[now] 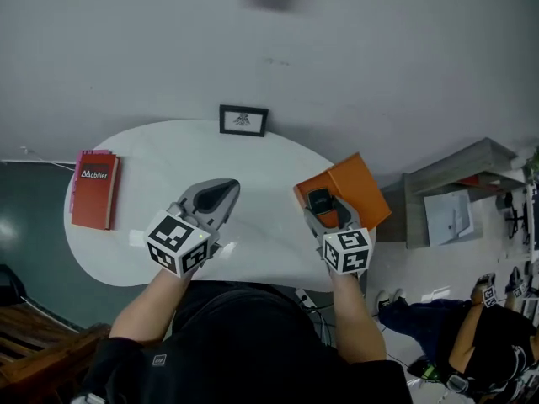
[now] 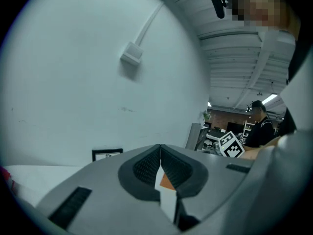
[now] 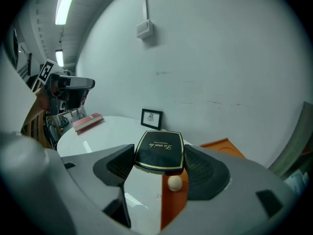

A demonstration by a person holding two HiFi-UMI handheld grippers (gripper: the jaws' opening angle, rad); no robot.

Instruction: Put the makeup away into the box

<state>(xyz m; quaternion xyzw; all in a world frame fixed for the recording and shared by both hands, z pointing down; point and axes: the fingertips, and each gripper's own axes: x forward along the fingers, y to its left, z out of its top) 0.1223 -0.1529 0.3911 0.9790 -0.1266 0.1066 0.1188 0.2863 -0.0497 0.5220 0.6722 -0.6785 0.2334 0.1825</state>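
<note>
While the right gripper [image 3: 159,166] grasps the black, gold-edged makeup compact [image 3: 159,151] directly over the open orange box [image 1: 360,185], the left gripper [image 2: 160,164] sits clenched and empty, left of the box. Carrying step judged nearly done; next: lower inside, then release.

Box [image 1: 364,183] interior mostly behind right gripper [image 1: 322,194] and compact [image 1: 319,201] (framed picture [image 1: 243,120] print illegible)

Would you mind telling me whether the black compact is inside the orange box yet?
Not yet: the black compact sits clamped between the jaws of the right gripper, over the orange box.
</note>
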